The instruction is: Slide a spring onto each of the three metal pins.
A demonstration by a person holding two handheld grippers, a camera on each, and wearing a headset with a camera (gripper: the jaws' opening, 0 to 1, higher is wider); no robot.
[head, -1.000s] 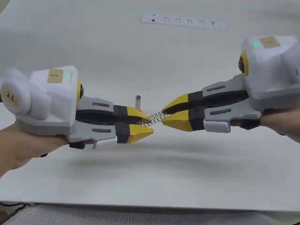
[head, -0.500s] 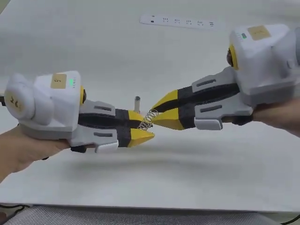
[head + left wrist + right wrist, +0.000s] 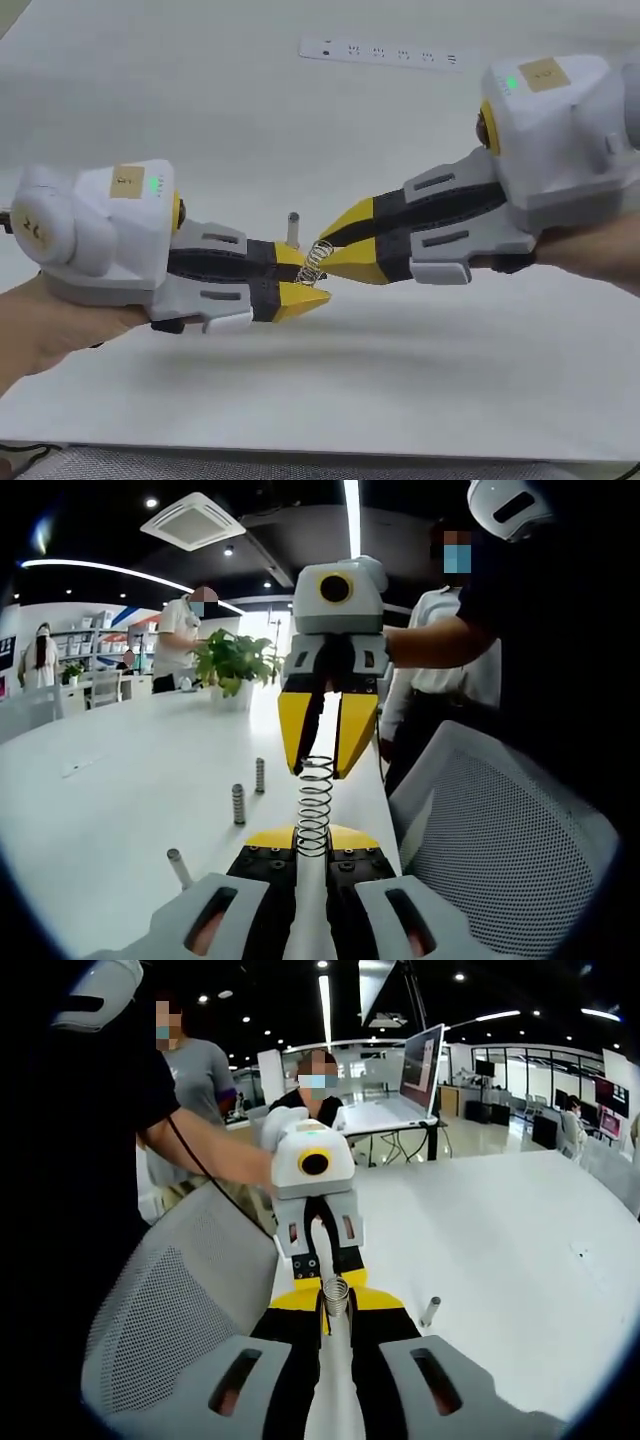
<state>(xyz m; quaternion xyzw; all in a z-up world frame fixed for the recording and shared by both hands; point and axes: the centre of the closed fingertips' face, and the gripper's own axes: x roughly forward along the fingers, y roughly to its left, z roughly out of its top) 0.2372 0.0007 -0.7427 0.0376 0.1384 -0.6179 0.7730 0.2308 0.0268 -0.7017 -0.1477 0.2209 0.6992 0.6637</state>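
Note:
A small steel spring [image 3: 314, 264] hangs in the air between my two grippers, above the white table [image 3: 200, 120]. My left gripper [image 3: 308, 280] is shut on its lower end and my right gripper [image 3: 322, 252] pinches its upper end. In the left gripper view the spring [image 3: 315, 805] rises from my own jaws to the right gripper's yellow fingertips [image 3: 293, 735]. A bare metal pin [image 3: 293, 228] stands just behind the tips. The left gripper view shows that bare pin [image 3: 178, 867] and two further pins [image 3: 238, 803] [image 3: 260, 775], each with a spring on it.
A white power strip [image 3: 378, 48] lies at the table's far side. A grey mesh chair [image 3: 500, 830] stands by the table's edge, and a potted plant [image 3: 232, 660] stands further along the table. People stand close behind.
My right gripper has moved left and down towards the left one, so the spring between them is shorter and stands steeper. The left gripper has barely moved.

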